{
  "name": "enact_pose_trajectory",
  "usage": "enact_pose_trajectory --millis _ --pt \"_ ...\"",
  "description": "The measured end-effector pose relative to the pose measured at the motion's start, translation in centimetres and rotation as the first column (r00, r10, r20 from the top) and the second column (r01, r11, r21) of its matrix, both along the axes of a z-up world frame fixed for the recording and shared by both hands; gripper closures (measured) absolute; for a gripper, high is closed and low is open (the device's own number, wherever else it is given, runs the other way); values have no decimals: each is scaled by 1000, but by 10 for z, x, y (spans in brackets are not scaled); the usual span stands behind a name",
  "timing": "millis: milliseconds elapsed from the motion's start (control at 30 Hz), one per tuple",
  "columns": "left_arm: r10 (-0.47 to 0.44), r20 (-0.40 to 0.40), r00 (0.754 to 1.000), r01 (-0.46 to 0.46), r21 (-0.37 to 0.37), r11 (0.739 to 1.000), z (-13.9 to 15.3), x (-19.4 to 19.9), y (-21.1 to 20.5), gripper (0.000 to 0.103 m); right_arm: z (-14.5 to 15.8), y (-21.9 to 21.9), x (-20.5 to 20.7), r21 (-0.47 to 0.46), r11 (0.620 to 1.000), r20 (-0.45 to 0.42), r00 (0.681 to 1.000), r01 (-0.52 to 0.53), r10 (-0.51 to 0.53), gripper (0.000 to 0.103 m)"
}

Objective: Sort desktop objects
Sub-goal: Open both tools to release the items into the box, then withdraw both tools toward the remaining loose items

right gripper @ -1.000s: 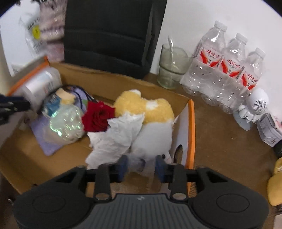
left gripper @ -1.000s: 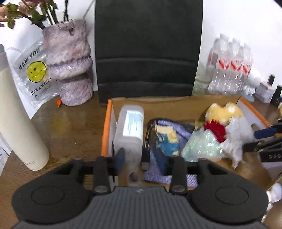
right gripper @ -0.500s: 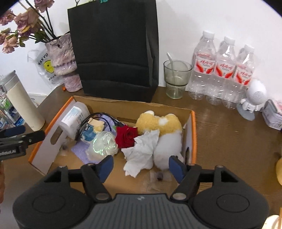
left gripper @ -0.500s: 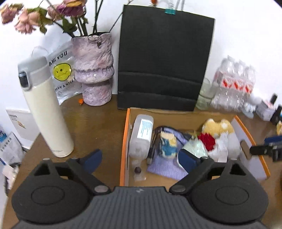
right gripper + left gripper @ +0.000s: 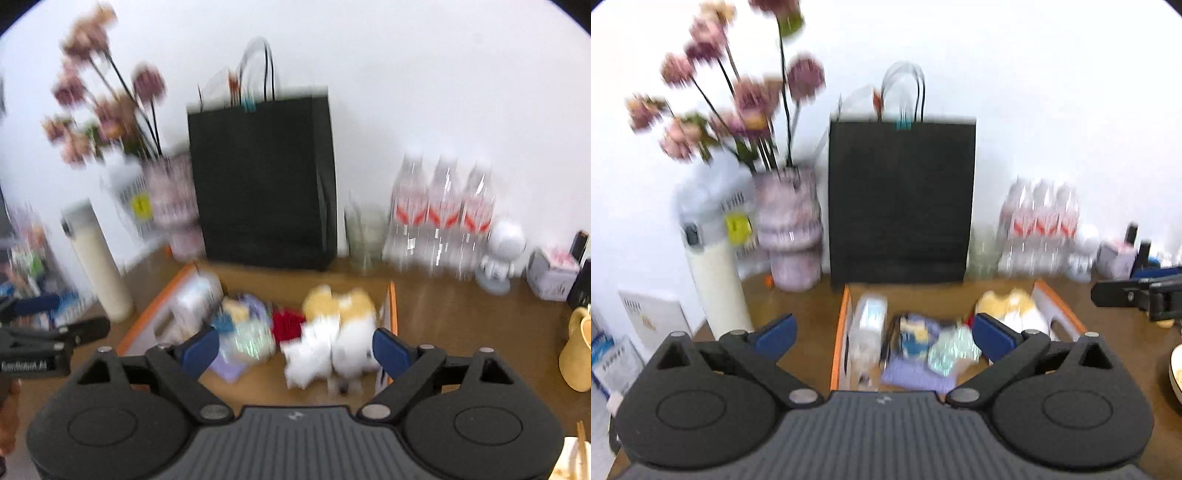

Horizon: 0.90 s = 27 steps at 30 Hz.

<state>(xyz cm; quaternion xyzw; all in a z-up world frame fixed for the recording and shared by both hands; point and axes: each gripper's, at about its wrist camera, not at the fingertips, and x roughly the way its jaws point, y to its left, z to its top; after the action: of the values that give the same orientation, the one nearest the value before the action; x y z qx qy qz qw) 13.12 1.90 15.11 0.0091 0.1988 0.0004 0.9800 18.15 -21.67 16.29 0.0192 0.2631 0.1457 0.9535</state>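
An orange-edged cardboard box (image 5: 837, 347) (image 5: 393, 295) sits on the brown desk. It holds a white bottle (image 5: 868, 325), a purple cloth (image 5: 912, 374), a shiny wrapper (image 5: 951, 349), a red rose (image 5: 286, 323), crumpled tissue (image 5: 308, 360) and a yellow-white plush (image 5: 341, 304). My left gripper (image 5: 882, 334) is open and empty, raised above the box's near left side. My right gripper (image 5: 291, 347) is open and empty, raised above the box's near right side. Both views are blurred.
Behind the box stand a black paper bag (image 5: 901, 199), a vase of pink flowers (image 5: 790, 229), a cream thermos (image 5: 714, 280), a glass (image 5: 364, 236), three water bottles (image 5: 439, 221) and a white figurine (image 5: 500, 254). A yellow mug (image 5: 578, 350) stands at right.
Both grippers opened from nearly shut inside the box and pulled up and back. The box now looks smaller and more of the wall and flowers shows.
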Motion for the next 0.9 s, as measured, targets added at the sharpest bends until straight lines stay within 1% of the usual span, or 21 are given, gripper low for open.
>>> enact_pose_trajectory --millis 33,133,200,233,267,300,333,367,400,433,467,567,633,700,767,800,900 --pt "-2 28 1000 2 -2 1000 -3 -6 -2 0 -4 -2 -9 20 1000 35 999 -5 4 12" --pt "-27 56 998 27 -8 1000 -20 -26 -2 0 -18 -5 -32 36 999 77 997 -2 -1 12" --pt "-49 28 998 50 -7 999 -42 -46 1 1 -34 -6 -55 9 1000 83 997 -4 3 16" --pt "-69 -11 998 69 -10 998 -58 -56 3 4 -42 -6 -68 -1 1000 79 997 -3 3 17" --pt "-90 -45 995 89 -17 996 -72 -64 4 12 -54 -8 -83 -3 1000 75 997 -6 6 18" --pt "-109 -68 992 108 -24 994 -84 -68 5 17 -65 -9 -94 2 1000 63 998 -12 12 19" --pt "-127 -100 987 124 -27 992 -96 -70 4 27 -77 -10 -104 7 1000 45 999 -19 19 20" --pt "-138 -137 981 136 -24 990 -107 -68 1 41 -90 -9 -111 14 1000 20 1000 -20 20 25" --pt "-154 -170 973 153 -20 988 -117 -63 -1 48 -100 -9 -114 18 1000 -10 1000 -18 19 32" --pt "-173 -189 967 173 -19 985 -123 -57 -4 58 -109 -8 -117 24 1000 -33 999 -16 17 36" --pt "-196 -200 960 196 -19 980 -128 -51 -6 59 -115 -9 -118 37 999 -55 998 -13 15 42" --pt "-279 -254 926 276 -45 960 -136 -30 -11 54 -125 -11 -118 49 999 -64 998 -6 9 45" --pt "-257 -254 932 254 -46 966 -139 -21 -16 51 -127 -13 -113 39 999 -68 998 7 -4 45" --pt "-263 -256 930 257 -57 965 -142 -12 -19 52 -129 -16 -106 40 999 -76 997 20 -17 47" --pt "-251 -265 931 240 -74 968 -146 -4 -20 57 -131 -18 -99 36 999 -85 996 34 -30 50" --pt "-242 -274 931 230 -75 970 -148 0 -21 57 -132 -17 -95 30 999 -86 996 35 -33 52" --pt "-223 -256 941 219 -47 975 -151 3 -22 67 -134 -9 -81 0 1000 -88 996 20 -20 56"
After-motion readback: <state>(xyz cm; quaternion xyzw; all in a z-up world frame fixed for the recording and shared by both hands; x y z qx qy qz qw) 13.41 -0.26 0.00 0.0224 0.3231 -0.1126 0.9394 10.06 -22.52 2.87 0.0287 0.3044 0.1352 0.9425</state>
